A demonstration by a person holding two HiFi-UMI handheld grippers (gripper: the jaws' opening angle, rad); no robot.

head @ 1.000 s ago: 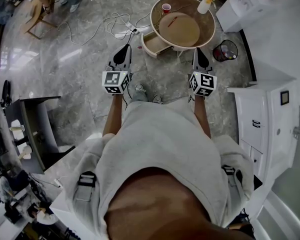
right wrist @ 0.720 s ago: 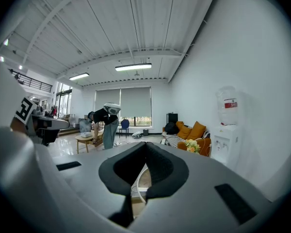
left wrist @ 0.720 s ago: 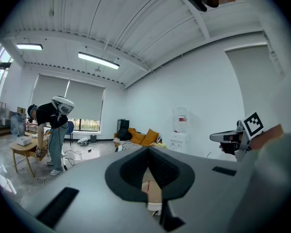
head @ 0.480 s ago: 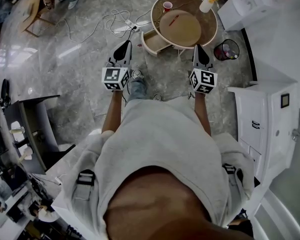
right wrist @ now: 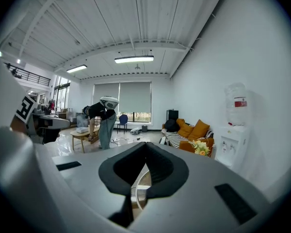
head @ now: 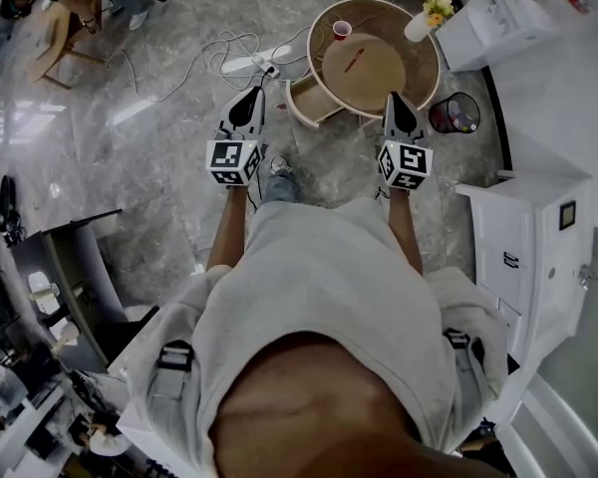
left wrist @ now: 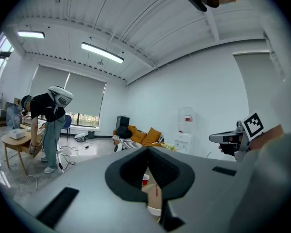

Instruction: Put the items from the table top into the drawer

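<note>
A round wooden table [head: 411, 80] stands ahead of me, with an open drawer [head: 314, 99] sticking out at its left side. On top are a red cup [head: 341, 30], a thin red pen [head: 355, 61] and a white vase of yellow flowers [head: 424, 20]. My left gripper [head: 249, 103] hangs over the floor just left of the drawer, shut and empty. My right gripper [head: 393, 103] is at the table's near edge, also shut and empty. The left gripper view shows the cup [left wrist: 145, 179] and pen [left wrist: 156, 191] beyond its shut jaws.
A black waste bin [head: 451, 114] sits right of the table, with a white cabinet [head: 523, 237] beyond it. A power strip and cables [head: 251, 60] lie on the floor at the left. A water dispenser [right wrist: 235, 125], a sofa [left wrist: 143, 136] and a bending person [left wrist: 48, 120] are further off.
I have stepped closer to the table, which now lies nearer in the head view. Both grippers went forward with me, still shut and empty.
</note>
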